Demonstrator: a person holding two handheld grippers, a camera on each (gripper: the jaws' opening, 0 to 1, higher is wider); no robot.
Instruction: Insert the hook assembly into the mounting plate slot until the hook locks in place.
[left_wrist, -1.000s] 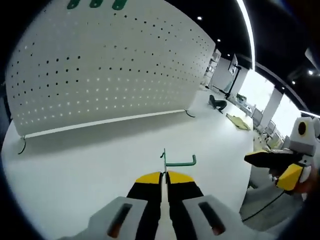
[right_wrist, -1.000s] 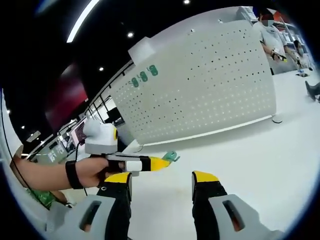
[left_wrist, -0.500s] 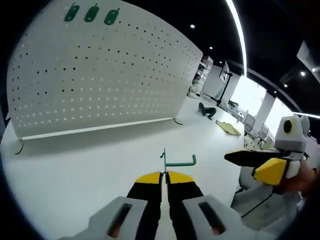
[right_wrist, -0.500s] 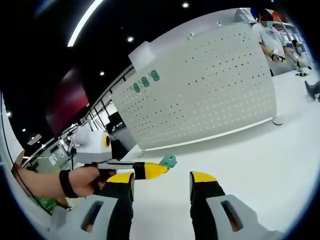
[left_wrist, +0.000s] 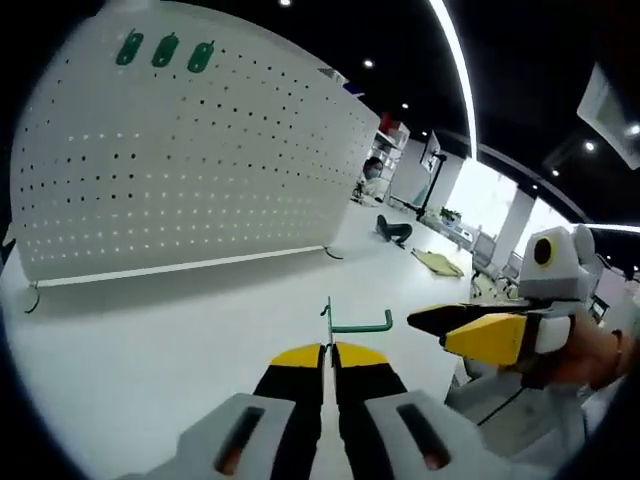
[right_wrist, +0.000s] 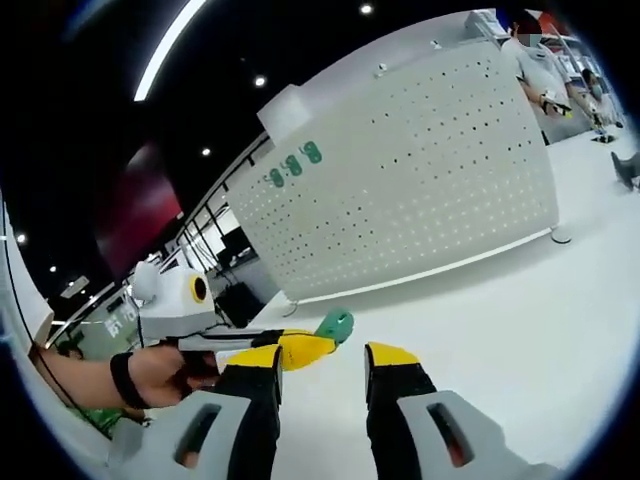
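Hook before pegboard

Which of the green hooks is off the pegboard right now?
The green hook clamped in the left gripper; the three others hang along the pegboard's top edge.

Left hand-held gripper with green hook, before white pegboard, table.

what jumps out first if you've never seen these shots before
The big white pegboard standing on the white table, three green hooks already hung near its top edge. Next, the green hook pinched in the shut left gripper, with the open right gripper close beside it.
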